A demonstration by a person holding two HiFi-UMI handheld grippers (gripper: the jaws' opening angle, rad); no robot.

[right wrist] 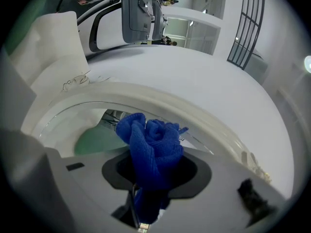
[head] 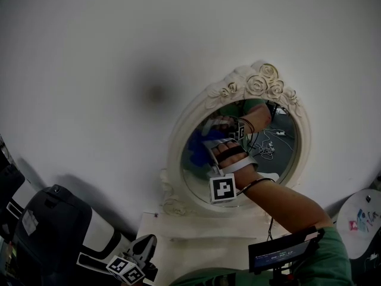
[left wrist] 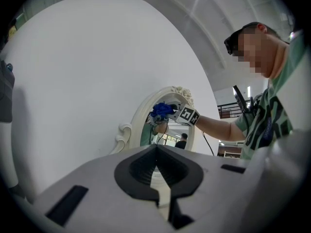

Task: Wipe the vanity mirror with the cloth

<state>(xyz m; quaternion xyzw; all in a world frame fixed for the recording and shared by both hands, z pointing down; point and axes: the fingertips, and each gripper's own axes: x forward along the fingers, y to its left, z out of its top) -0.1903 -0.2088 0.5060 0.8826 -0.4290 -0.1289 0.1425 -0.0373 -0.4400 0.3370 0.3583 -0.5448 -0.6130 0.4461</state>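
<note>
An oval vanity mirror in an ornate white frame with carved roses on top stands against the white wall. My right gripper is held up at the glass, shut on a bunched blue cloth that lies against the left part of the mirror. In the right gripper view the cloth bulges out between the jaws, just in front of the glass and under the frame. The left gripper hangs low at the bottom left, away from the mirror. Its jaws meet with nothing between them. From there I see the cloth at the mirror frame.
The mirror stands on a white surface. A black and white object sits at the lower left. A small screen device is near the person's green shirt, and a round white thing is at the right edge.
</note>
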